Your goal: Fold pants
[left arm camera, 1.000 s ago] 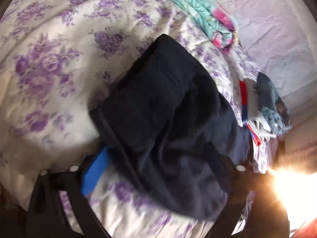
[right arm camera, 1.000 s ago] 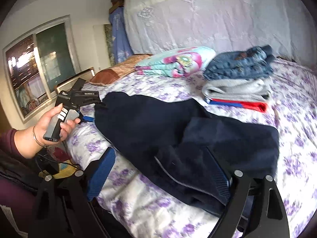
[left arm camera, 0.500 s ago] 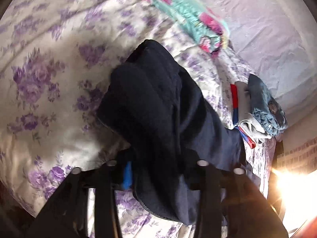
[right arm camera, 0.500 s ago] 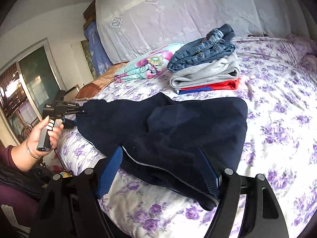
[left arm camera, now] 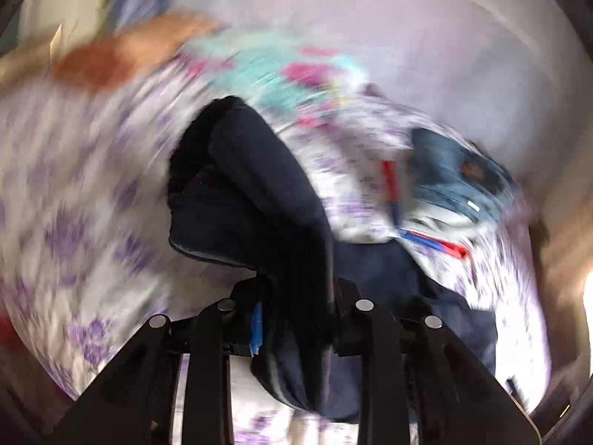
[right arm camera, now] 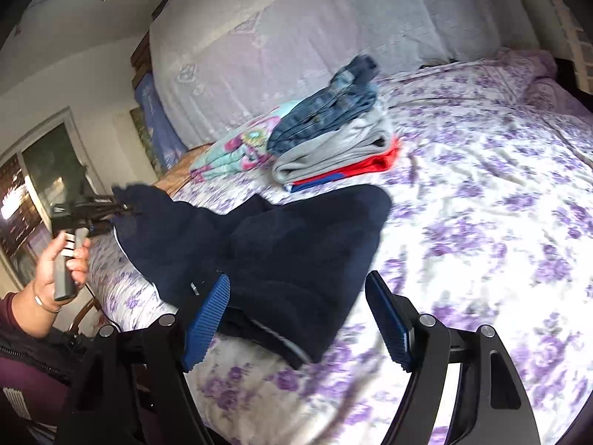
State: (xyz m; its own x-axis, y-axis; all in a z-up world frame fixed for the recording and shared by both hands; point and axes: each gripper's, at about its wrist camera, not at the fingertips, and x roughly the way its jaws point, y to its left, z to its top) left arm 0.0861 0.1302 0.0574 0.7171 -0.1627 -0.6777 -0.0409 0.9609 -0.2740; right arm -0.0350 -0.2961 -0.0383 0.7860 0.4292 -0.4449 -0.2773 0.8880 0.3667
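Dark navy pants (right arm camera: 296, 244) lie partly folded on the floral bed (right arm camera: 481, 222). My left gripper (left arm camera: 296, 319) is shut on one end of the pants (left arm camera: 259, 193) and holds it lifted above the bed's left edge; it also shows in the right wrist view (right arm camera: 118, 207). The left wrist view is motion-blurred. My right gripper (right arm camera: 296, 319) is open, its blue pads either side of the near edge of the pants, holding nothing.
A stack of folded clothes (right arm camera: 333, 141), jeans on grey on red, sits behind the pants. A teal-and-pink folded blanket (right arm camera: 237, 148) and a brown pillow (left arm camera: 111, 55) lie near the headboard. A window (right arm camera: 37, 193) is at the left.
My left gripper has lifted its end of the pants higher and swung it. My right gripper has let go of the pants edge and opened wider, and its view has tilted right.
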